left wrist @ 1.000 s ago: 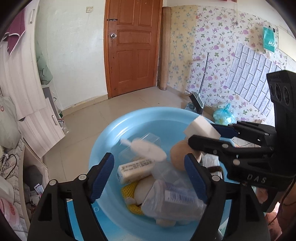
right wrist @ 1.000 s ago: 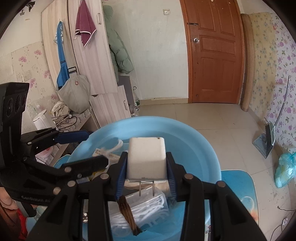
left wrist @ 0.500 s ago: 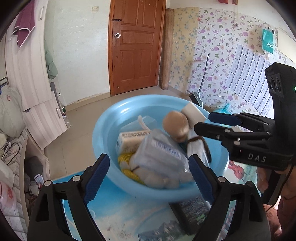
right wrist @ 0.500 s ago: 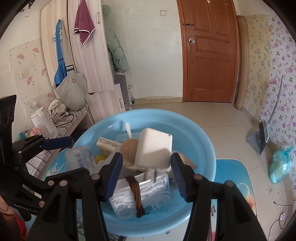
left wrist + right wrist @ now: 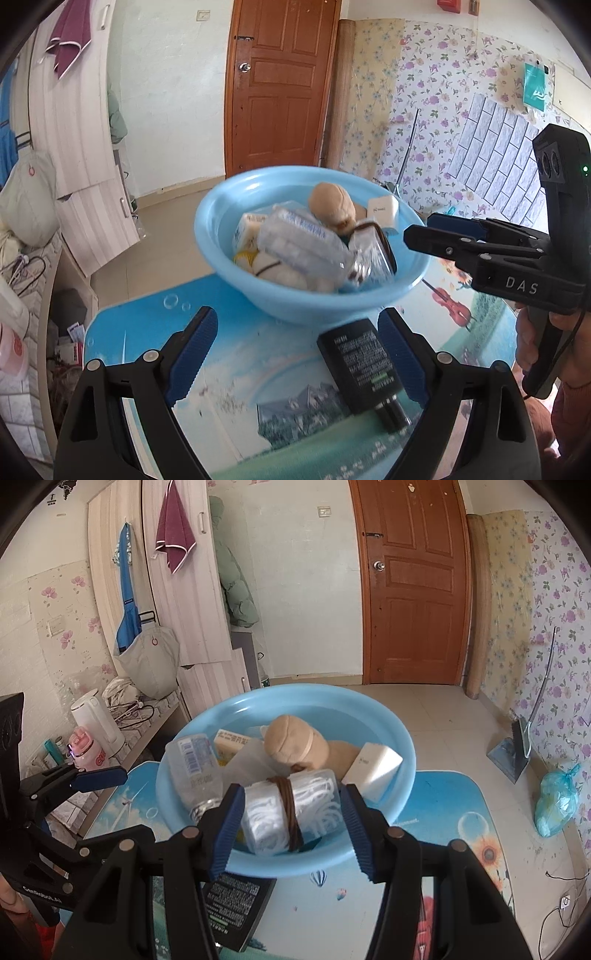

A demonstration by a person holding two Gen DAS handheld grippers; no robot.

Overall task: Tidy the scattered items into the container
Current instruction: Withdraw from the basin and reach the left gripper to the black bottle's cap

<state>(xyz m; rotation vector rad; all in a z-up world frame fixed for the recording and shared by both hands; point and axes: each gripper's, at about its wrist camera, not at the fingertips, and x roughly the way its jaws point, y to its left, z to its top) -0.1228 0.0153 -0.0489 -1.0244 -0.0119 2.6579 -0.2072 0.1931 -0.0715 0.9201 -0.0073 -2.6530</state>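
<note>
Items fill the round light-blue plastic basin (image 5: 295, 306) that stands on the picture-printed table mat (image 5: 236, 373): a white plug-in charger block (image 5: 373, 771) at its right side, a tan stuffed toy (image 5: 295, 742) behind the middle, a clear plastic bottle (image 5: 194, 771) on the left, and a white bundle tied with brown cord (image 5: 291, 816) at the near edge. A flat black tube with white print (image 5: 364, 365) lies on the mat just near of the basin, outside it. The left gripper (image 5: 295, 350) hangs wide open over the mat, the black tube between its blue pads (image 5: 192, 343) but not pressed. The right gripper (image 5: 291, 827) is partly open and empty, above the basin's near rim.
</note>
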